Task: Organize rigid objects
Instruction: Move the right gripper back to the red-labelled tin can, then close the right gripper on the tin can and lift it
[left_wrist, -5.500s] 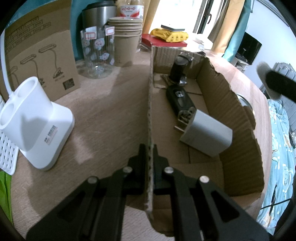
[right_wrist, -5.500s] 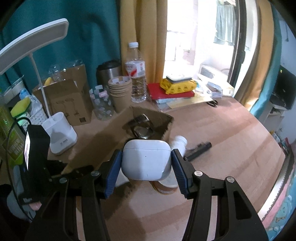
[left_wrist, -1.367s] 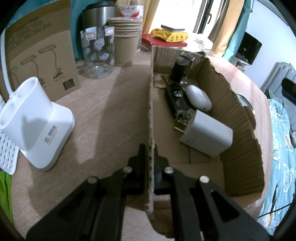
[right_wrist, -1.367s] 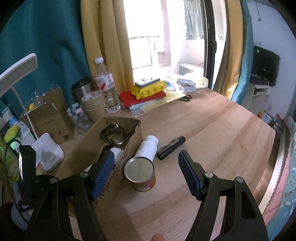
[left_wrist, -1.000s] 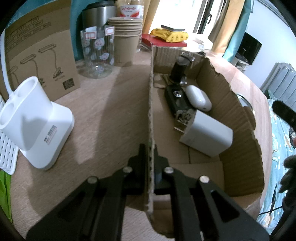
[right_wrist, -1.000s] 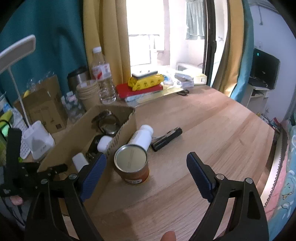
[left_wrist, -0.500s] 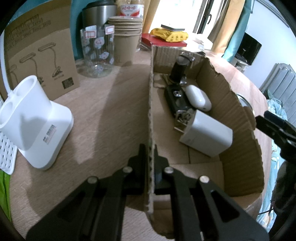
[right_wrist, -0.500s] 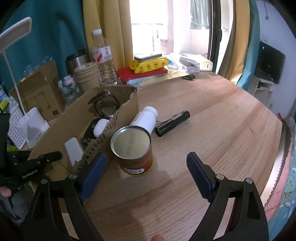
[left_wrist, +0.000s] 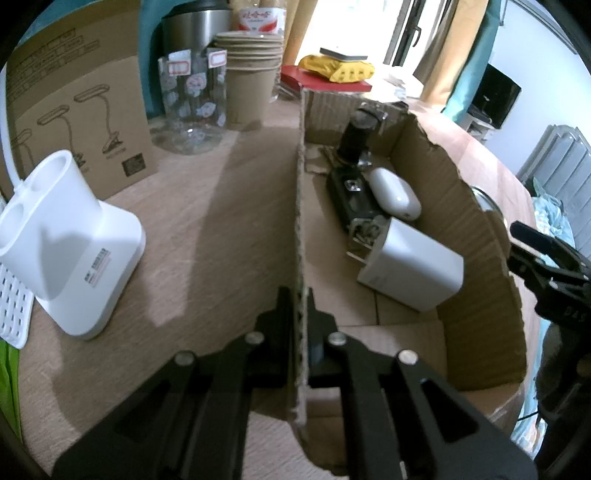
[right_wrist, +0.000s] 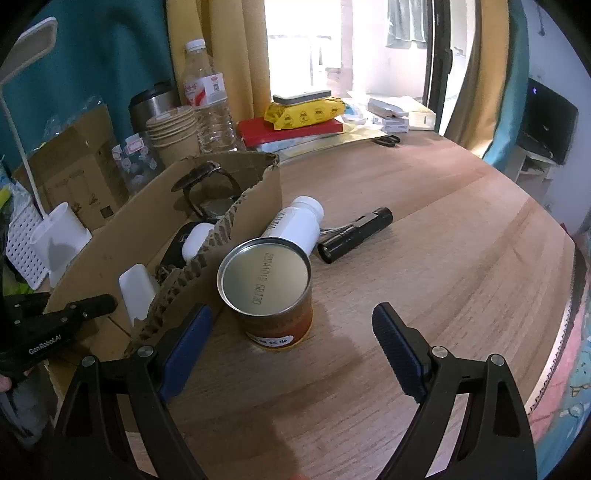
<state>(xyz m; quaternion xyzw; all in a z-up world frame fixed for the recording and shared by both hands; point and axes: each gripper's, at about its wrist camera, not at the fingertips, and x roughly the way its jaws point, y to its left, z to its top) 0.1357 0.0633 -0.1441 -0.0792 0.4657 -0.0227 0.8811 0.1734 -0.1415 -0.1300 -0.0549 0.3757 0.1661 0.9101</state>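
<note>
Currently the left gripper (left_wrist: 301, 299) is clamped on the near wall of the cardboard box (left_wrist: 476, 258), one finger on each side of the wall's edge. In the right wrist view its black fingers show at the box's near-left corner.

Inside the box, from the left wrist view: a white charger (left_wrist: 412, 267) lies nearest, prongs pointing to the far end. Behind it a black device (left_wrist: 351, 201) with a white earbud case (left_wrist: 395, 192) just beside it, touching or nearly so. At the far end a watch (left_wrist: 360, 134) stands upright against the wall.

Right gripper (right_wrist: 291, 328) has its jaws spread wide and holds nothing. It sits low over the table (right_wrist: 461, 240), blue pads either side of a tin can (right_wrist: 267, 288), not touching it. The left pad is close to the box's torn outer wall.

The can stands upright on the table, just outside the box, metal end up, orange label. Behind it a white bottle (right_wrist: 297, 223) lies on its side against the box wall, cap pointing away. A black flashlight (right_wrist: 354, 234) lies just right of the bottle, on the table.

Left of the box: white lamp base (left_wrist: 68, 247), lamp carton (left_wrist: 74, 110), glass jar (left_wrist: 192, 99), stack of paper cups (left_wrist: 251, 88).
</note>
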